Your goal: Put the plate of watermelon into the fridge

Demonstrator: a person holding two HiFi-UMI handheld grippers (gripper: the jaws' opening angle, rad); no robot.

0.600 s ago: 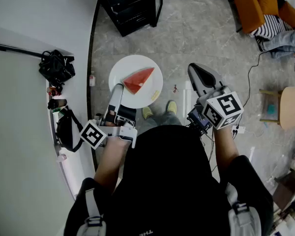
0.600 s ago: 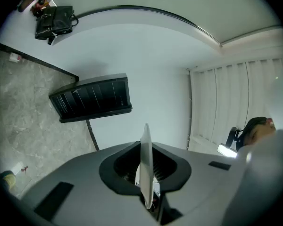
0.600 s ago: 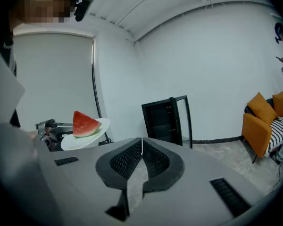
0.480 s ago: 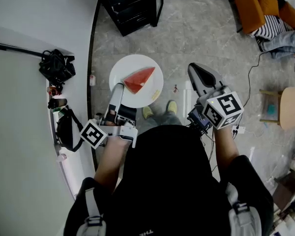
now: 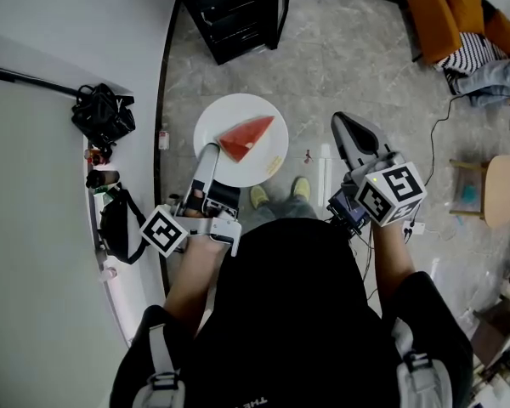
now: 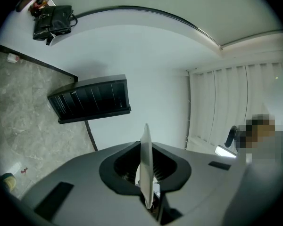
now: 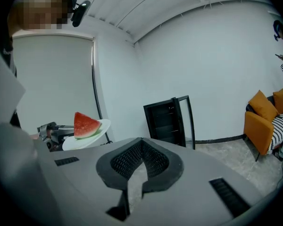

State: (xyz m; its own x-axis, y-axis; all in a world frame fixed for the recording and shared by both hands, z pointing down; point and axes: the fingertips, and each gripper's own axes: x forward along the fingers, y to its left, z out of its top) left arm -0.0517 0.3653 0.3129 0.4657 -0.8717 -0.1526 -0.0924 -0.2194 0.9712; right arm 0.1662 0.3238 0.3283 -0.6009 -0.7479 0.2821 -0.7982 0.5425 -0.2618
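While crossing the grey floor (image 5: 365, 49) toward the black fridge (image 5: 234, 11), clamped tight on the near rim of the white plate (image 5: 229, 113) with the left claw (image 5: 209, 153), keeping the red wedge of watermelon (image 5: 245, 137) level on top. Held out in mid-air, short of the fridge, with the plate's thin edge running straight between the pads in the left gripper view. Closed on nothing with the right claw (image 5: 344, 124), carried alongside and well apart from the plate. Edged slightly nearer the fridge than half a second earlier, in the same arrangement of plate and claws. Judged, then, as mid-carry: pickup done, placing inside not yet begun, and a flat, steady approach needed to stop the wedge sliding. Seen from the right gripper view with the fridge door apparently swung open and dark shelves showing. No brand or label legible on fridge or plate; only square black-and-white markers on the left cube (image 5: 162, 230) and the right cube (image 5: 393, 192), plus white lettering on the black top (image 5: 289, 313), cut off at the bottom edge and too partial to read.
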